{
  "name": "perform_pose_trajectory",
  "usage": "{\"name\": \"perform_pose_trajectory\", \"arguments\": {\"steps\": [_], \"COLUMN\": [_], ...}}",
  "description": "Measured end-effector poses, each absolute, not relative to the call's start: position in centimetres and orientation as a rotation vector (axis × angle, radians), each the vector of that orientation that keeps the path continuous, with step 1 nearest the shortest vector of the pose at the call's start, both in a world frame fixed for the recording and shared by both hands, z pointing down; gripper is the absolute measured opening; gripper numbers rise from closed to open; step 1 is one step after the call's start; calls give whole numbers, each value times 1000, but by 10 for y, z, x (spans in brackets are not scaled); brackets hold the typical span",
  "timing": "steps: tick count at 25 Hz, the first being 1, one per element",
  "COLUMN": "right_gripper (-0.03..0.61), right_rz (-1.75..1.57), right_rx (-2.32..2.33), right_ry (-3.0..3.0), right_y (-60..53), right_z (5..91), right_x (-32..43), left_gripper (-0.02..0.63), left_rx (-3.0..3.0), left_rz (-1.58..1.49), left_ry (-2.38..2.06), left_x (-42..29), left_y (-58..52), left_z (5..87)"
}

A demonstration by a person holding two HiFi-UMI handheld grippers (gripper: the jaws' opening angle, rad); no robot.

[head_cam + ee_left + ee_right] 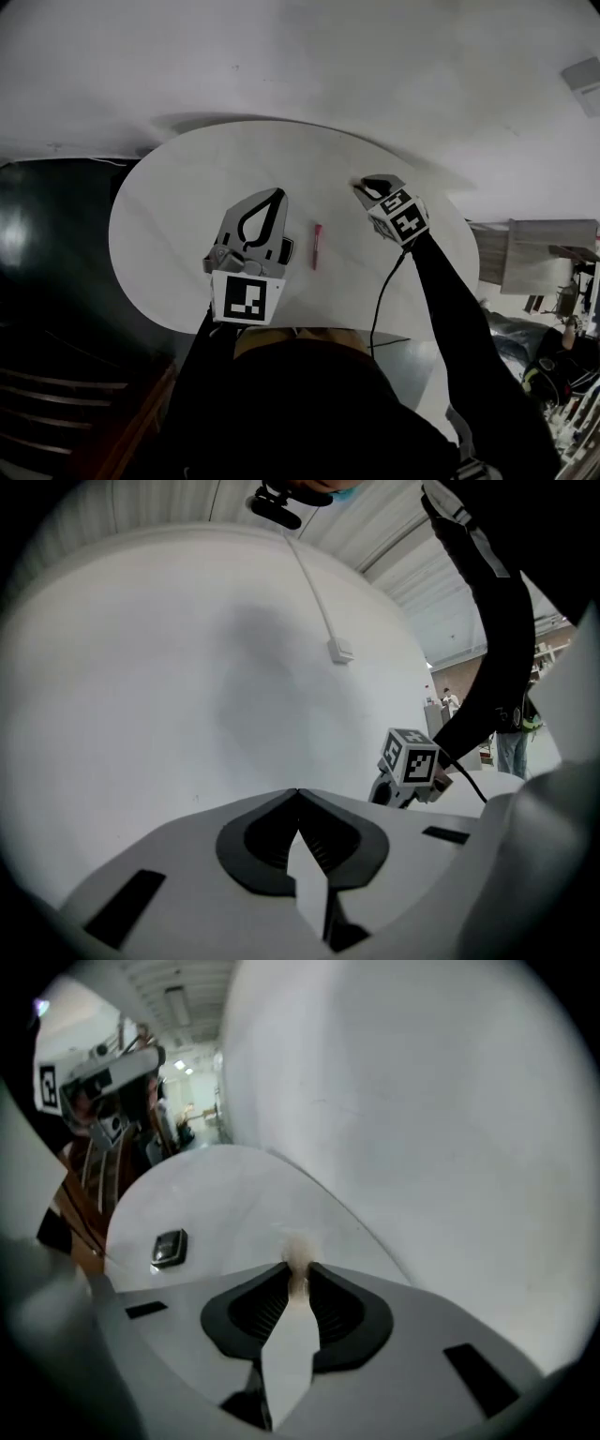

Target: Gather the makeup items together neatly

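Observation:
On the round white table (178, 225) a slim pink-red makeup stick (317, 246) lies between my two grippers. A small dark square compact (170, 1248) lies flat on the table; in the head view it shows as a dark shape (287, 251) at the right side of my left gripper. My left gripper (277, 193) (298, 792) is over the table's middle, tips touching, with nothing between them. My right gripper (361, 190) (298, 1274) is raised near the far right edge and tilted down. It is shut on a small, blurred, pale beige item (299, 1251).
The table stands against a white wall (300, 56). A black cable (380, 300) trails from the right gripper toward the person. Dark floor and steps (56, 375) lie to the left, and pale furniture (544, 253) stands to the right.

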State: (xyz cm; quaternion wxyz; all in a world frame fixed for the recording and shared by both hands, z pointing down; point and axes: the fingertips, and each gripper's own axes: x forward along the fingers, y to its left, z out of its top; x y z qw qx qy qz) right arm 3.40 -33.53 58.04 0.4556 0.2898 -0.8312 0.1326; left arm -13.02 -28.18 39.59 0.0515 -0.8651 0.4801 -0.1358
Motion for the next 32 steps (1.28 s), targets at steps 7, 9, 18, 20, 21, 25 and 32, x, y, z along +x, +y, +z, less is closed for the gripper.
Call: {"name": "perform_pose_trajectory", "arguments": {"steps": [7,9,18,20,21,25,32], "right_gripper": [86,87,100,101,103,109,117], "right_rz": [802,952,1268,1337,1368,1437,1330], "right_rx": [971,1049,1221,1220,1215,1215,1224], "right_ry": [-2073,-2064,-1888,-1869,-1861,-1815,-1731], "right_y": [-261,-247,-191,-181,-178,-171,-174], "right_z": [582,585,614,620,623,635,643], "right_x": [54,55,80,81,79,75,84], "left_gripper": [15,15,15,15,15,15,15], "left_rx": [-2689,-2715,-2749,-2752,-2752,-2758,-2761], "left_rz": [-384,-377,-431,-447,-450,-462,-471], "left_ry": [1366,1364,1311,1303,1300,1294,1297], "left_x": [-95,-90,-73,-70,-69,-66,-62], "left_y": [-274,-271,-255,-253,-253,-250,-247], "left_z": [393,396,403,405,405,406,410]}}
